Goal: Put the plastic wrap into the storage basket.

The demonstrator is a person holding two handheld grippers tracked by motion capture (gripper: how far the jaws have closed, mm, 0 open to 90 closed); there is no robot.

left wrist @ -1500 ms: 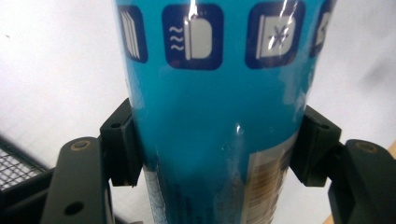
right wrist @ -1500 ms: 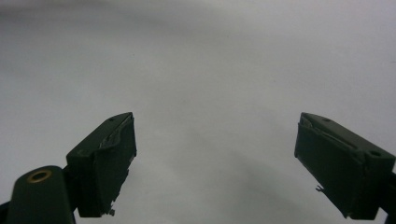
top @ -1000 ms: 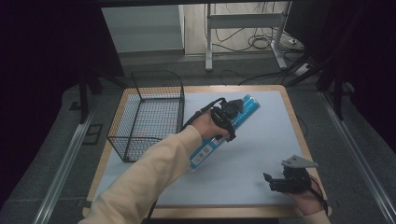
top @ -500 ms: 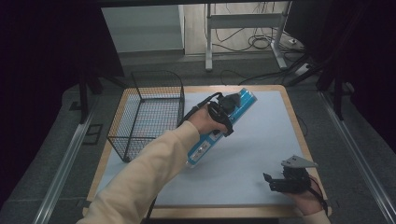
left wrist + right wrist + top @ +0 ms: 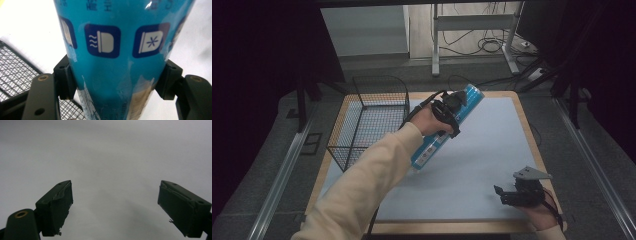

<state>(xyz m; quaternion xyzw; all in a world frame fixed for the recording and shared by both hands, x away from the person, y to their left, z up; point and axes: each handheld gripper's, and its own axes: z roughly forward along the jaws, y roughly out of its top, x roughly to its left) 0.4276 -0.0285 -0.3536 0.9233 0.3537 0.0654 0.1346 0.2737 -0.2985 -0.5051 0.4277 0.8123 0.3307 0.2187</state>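
- Midway over the table [image 5: 492, 150]: blue canister [image 5: 447, 127], long and printed with white icons, tilted with its upper end toward the far edge and its lower end low by the sleeve.
- Pinched across its body by the left gripper [image 5: 447, 111], black jaws pressed against both sides of the blue canister [image 5: 117, 62] in the left gripper view, label film slightly creased at the contact.
- Just left of it: wire basket [image 5: 369, 120], open-topped, standing on the table's left side, its mesh [image 5: 17, 67] in sight behind the left jaw.
- Likely step in hand: carrying the canister across to the basket.
- To do it well: keep the squeeze firm, since the glossy wrap looks slippery; lift the low end above the basket's near rim before crossing; lower lengthwise along the basket instead of across it; release only once the canister rests on the mesh floor.
- Near the table's front right corner, well apart from the canister: right gripper [image 5: 517, 192], jaws spread wide and holding nothing, bare grey surface between them in the right gripper view.
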